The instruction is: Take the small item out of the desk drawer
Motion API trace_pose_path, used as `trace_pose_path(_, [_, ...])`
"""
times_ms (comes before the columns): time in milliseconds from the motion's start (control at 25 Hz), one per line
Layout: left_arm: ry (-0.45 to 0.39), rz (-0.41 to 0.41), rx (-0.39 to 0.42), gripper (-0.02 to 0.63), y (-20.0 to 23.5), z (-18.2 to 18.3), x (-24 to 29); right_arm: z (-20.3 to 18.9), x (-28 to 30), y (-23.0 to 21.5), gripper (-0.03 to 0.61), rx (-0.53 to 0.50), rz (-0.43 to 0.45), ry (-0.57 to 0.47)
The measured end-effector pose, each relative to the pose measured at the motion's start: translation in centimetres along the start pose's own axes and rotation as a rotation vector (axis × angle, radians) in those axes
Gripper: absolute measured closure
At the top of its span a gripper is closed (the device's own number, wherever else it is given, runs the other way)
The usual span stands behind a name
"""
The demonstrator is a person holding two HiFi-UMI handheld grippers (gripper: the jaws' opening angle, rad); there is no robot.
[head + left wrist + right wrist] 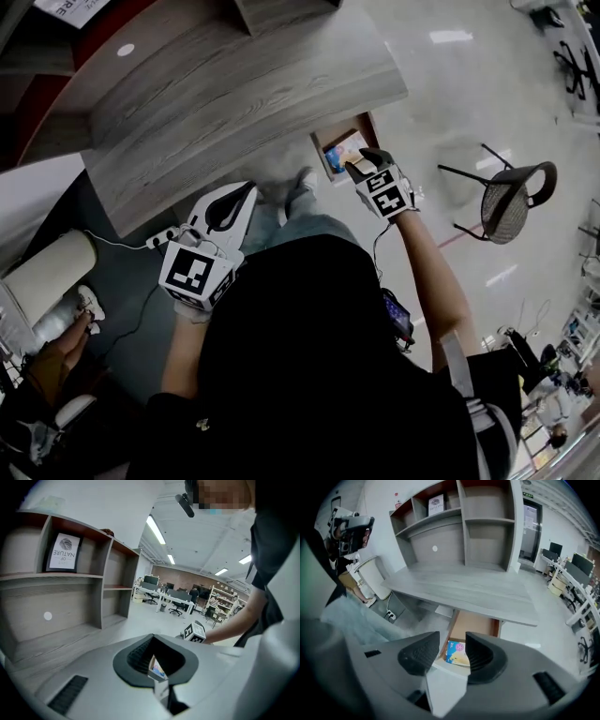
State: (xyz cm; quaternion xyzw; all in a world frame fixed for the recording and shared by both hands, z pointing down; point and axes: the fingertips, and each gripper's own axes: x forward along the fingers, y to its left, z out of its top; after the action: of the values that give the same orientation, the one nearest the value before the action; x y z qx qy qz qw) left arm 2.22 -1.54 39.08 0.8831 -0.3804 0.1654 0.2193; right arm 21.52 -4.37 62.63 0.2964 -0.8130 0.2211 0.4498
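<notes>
Right claw (452,643) jaws apart and empty above small packet (458,654) in open drawer (474,624); left claw (153,641) tips together, empty.

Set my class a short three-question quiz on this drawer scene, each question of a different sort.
1. True or false: the desk drawer is open.
2. Multiple choice: the small blue-and-yellow packet lies A) in the drawer, B) on the desktop, C) on a shelf.
3. Fill in the gap: the jaws of the right gripper stand ____, with nothing clamped between them.

Key: 1 true; 2 A; 3 apart.
</notes>
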Motion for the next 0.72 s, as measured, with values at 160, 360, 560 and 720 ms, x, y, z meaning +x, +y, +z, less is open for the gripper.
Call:
trace_pose_path(160, [0.040,0.019,-0.032,0.606,1.0,-1.4,-0.8,-1.0,3.7,-0.2,0.396,-0.105,0.052,0.081])
trace_pose_path(360, [0.085,0.061,-0.069,0.606,2.3,-3.4,-2.0,-2.3,7.9,-0.3,0.380,-0.276,0.093,0.194])
trace_pose_path(560, [0.110,0.099,-0.117,0.606,3.0,-5.5,-2.9,-4.1,11.4,-0.3,0.371,-0.419,0.143,0.296])
trace_pose_path(720, [0.120,0.124,-0.147,0.606,3.4,-6.6,-3.8,-4.8,13.8,-0.7,0.359,-0.503,0.171,0.339])
